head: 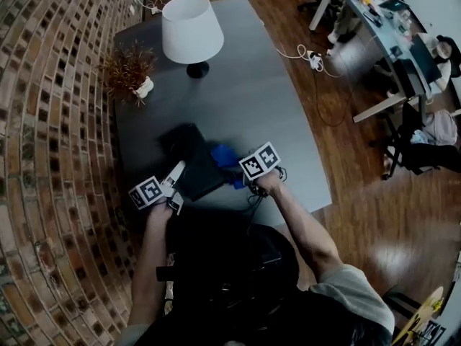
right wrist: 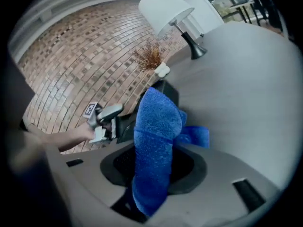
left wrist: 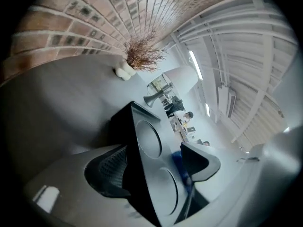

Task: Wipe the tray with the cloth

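Right gripper [right wrist: 152, 167] is clamped on the limp cloth [right wrist: 158, 122]; left gripper [left wrist: 156, 169] is spread wide astride the tray [left wrist: 149, 138] rim, unpinched. Tray judged stiff, light: rim grip advised.

From the head view the cloth [head: 225, 156] is only a blue patch, the rest lying behind the marker cube [head: 259, 161] of the right gripper [head: 241, 170], whose jaws that cube also covers; the tray [head: 189, 157] is too dark to show its hollows; the desk [head: 389, 42] runs off the top right edge. In the right gripper view the cloth hides most of the tray, and the left gripper [right wrist: 102, 122] is blurred. In the left gripper view the lower edge cuts the tray's near end; the far people [left wrist: 188, 116] are too small to tell.
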`<state>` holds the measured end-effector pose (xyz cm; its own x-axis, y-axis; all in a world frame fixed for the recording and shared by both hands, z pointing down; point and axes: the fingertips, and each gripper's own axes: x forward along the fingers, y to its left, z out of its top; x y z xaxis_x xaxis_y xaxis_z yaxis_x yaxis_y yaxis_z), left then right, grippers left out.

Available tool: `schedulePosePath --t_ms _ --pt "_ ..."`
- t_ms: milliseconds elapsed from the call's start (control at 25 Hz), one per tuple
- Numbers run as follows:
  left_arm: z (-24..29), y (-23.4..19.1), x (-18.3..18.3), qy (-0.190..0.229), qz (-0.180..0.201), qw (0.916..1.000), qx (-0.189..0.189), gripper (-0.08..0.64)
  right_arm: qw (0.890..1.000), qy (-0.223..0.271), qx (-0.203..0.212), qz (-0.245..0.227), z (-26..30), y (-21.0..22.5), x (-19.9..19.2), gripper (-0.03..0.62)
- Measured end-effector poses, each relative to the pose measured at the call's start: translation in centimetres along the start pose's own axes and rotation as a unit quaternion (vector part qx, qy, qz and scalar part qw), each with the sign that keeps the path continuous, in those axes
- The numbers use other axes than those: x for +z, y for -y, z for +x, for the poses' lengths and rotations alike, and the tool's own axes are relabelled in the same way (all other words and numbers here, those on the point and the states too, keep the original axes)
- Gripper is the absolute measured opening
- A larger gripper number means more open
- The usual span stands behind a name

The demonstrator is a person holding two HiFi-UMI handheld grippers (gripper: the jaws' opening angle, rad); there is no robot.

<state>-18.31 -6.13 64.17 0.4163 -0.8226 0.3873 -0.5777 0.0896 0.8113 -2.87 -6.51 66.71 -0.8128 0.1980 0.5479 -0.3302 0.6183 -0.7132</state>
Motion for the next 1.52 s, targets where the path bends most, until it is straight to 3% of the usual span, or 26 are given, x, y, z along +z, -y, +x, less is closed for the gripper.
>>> schedulePosePath --t_ms 120,240,360,440,600,760,840,960,1040,1160,1280,1360,1440,1520 --pt "2.7 0.6 1.7 -0.035 0.055 0.9979 -0.008 0.347 0.997 0.048 0.021 0.06 1.5 -2.9 -3.8 0.147" --pt "2.8 2.1 1.7 -0.051 0.092 0.9943 -0.017 0.326 0.991 0.096 -0.012 0.096 0.2 -1.5 -4.5 0.147" --pt "-0.9 4.4 1.2 -0.052 0.13 0.9898 -0.03 0.276 0.977 0.167 -0.062 0.119 -3.4 2.1 -0.4 0.149" --pt "-3.7 5.2 -0.9 -0.076 0.159 0.984 -0.027 0.262 0.967 0.206 -0.084 0.123 -4.8 4.4 3.5 0.149" --pt "-7.0 4.8 -5.9 -0.118 0.196 0.9736 -0.003 0.264 0.951 0.259 -0.098 0.14 -3.9 8.5 10.6 0.149" --pt "-6.7 5.0 -8.1 -0.097 0.148 0.9841 -0.017 0.264 0.952 0.247 -0.064 0.169 -1.4 8.5 11.5 0.149" --pt "-6.1 5.6 -8.4 -0.085 0.133 0.9871 -0.028 0.258 0.962 0.207 -0.053 0.17 -0.9 6.8 9.1 0.148" --pt "-4.6 6.8 -9.1 -0.089 0.14 0.9852 -0.044 0.244 0.977 0.142 -0.039 0.152 0.0 3.3 4.3 0.149" --pt "-3.7 7.4 -9.5 -0.093 0.143 0.984 -0.053 0.244 0.975 0.161 -0.038 0.147 -1.2 2.5 3.5 0.149" --pt "-3.5 7.9 -9.5 -0.09 0.144 0.9836 -0.061 0.244 0.961 0.231 -0.051 0.141 -4.2 2.2 4.9 0.149" --pt "-5.0 6.4 -6.8 -0.032 0.163 0.9859 -0.02 0.232 0.965 0.22 -0.069 0.127 -3.7 1.1 3.2 0.149" --pt "-6.3 4.5 -4.4 0.004 0.192 0.9809 0.032 0.23 0.972 0.197 -0.05 0.12 -1.4 -0.6 0.8 0.149" --pt "-6.6 2.7 -3.7 0.002 0.211 0.9753 0.066 0.233 0.977 0.179 -0.034 0.114 0.6 -2.1 -1.8 0.149" --pt "-5.8 2.0 -4.3 -0.017 0.197 0.9786 0.058 0.244 0.981 0.154 -0.014 0.12 1.4 -3.2 -4.4 0.149"
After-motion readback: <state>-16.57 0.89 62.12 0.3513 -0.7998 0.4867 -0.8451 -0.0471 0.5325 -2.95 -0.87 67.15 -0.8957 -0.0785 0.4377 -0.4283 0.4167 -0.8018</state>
